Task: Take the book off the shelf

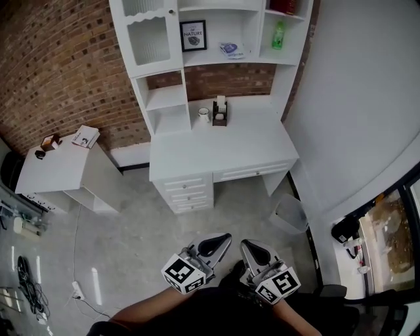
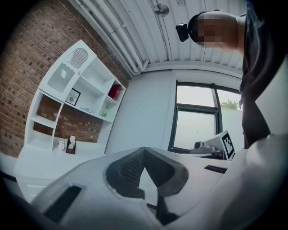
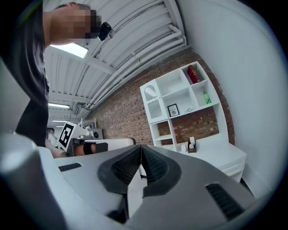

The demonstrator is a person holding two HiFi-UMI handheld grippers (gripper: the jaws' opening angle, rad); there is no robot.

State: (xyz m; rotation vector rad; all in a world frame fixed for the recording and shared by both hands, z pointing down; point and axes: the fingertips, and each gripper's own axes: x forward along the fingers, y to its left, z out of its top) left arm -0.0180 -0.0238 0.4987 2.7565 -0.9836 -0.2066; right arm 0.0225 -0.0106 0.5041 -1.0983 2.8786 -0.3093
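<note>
- Left gripper (image 1: 225, 237) and right gripper (image 1: 245, 245) sit at 6 o'clock over the grey floor (image 1: 131, 236), both closed tight and holding nothing.
- White desk (image 1: 249, 147) stands at 12 o'clock against the brick wall (image 1: 59, 59).
- Red book (image 1: 283, 5), apparently upright, sits in the shelf unit (image 1: 164, 98), top compartment, at 1 o'clock.

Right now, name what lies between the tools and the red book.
In the head view: floor, then the white desk, with the red book shelved above.

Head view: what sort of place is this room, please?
Probably a study or home-office corner: a white desk with drawers, a white hutch above it holding a red book and a framed picture, and a brick wall behind.
</note>
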